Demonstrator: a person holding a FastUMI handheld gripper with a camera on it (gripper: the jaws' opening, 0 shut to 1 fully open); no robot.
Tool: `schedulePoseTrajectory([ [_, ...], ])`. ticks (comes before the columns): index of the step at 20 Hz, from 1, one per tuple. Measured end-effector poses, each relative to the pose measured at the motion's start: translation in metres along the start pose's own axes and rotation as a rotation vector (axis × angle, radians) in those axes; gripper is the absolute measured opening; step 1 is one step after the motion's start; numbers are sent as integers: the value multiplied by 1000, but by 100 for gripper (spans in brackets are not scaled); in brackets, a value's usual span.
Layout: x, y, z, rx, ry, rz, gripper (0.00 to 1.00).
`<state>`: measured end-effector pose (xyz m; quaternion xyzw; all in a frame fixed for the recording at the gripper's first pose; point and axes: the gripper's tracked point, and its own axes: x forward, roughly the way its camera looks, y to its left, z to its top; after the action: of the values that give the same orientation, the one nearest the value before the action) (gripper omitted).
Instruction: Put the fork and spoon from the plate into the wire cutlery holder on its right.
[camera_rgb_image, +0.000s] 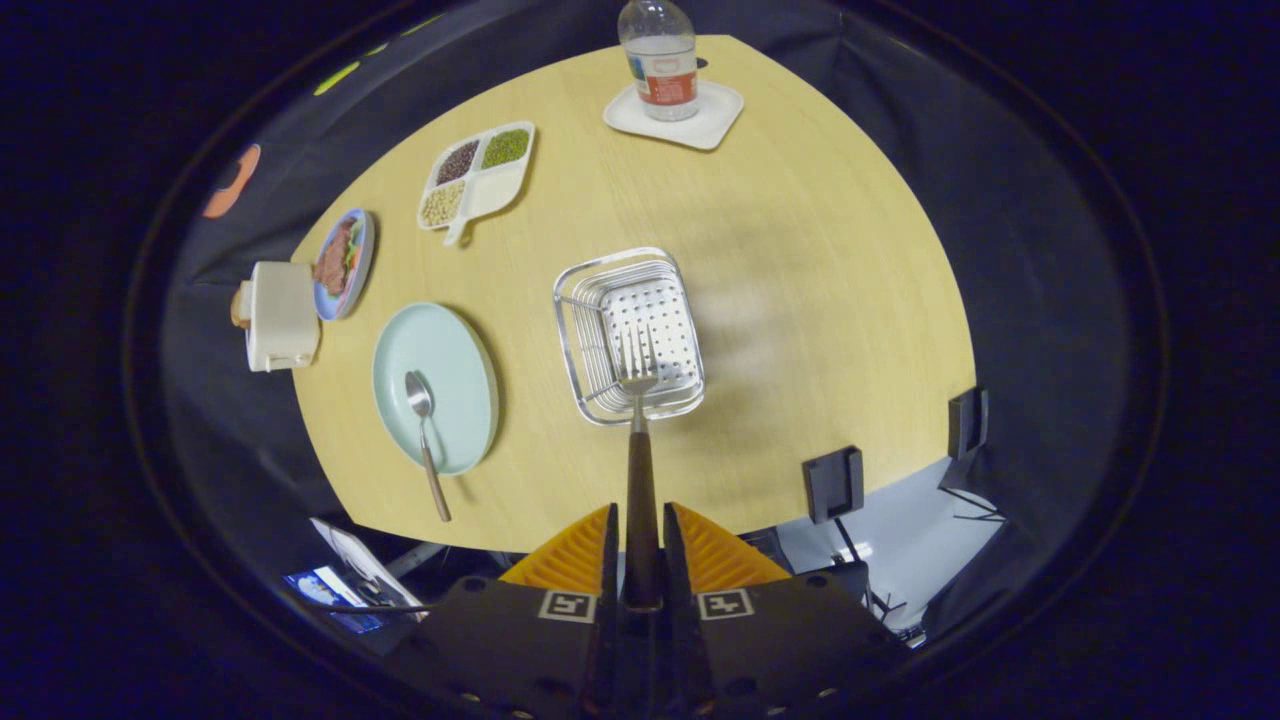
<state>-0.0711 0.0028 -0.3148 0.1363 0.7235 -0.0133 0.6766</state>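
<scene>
Pinching the fork (638, 440) by its dark handle, our gripper (640, 545) holds it with the tines over the wire cutlery holder (628, 335) at the frame's centre. We see the spoon (425, 430) on the pale plate (450, 350) (handle overhanging the rim), left of the holder.

The fork (638, 440) handle's rear end is hidden between the gripper (640, 545) fingers.

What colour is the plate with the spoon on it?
Pale mint green plate, seen in the gripper view.
</scene>
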Motion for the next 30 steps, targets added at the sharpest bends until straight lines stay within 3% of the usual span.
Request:
schedulePoseTrajectory([
  [1,-3,1,2,-4,-18,2,29],
  [2,-5,3,7,-10,-41,4,43],
  [6,-16,6,18,-77,-128,-10,83],
  [12,-60,30,26,-198,-362,-17,92],
  [15,-81,68,18,-292,-479,-12,92],
  [17,-80,102,2,-343,-487,11,93],
  [23,-3,200,-66,-320,-312,101,92],
  [30,93,242,-90,-306,-239,0,93],
])
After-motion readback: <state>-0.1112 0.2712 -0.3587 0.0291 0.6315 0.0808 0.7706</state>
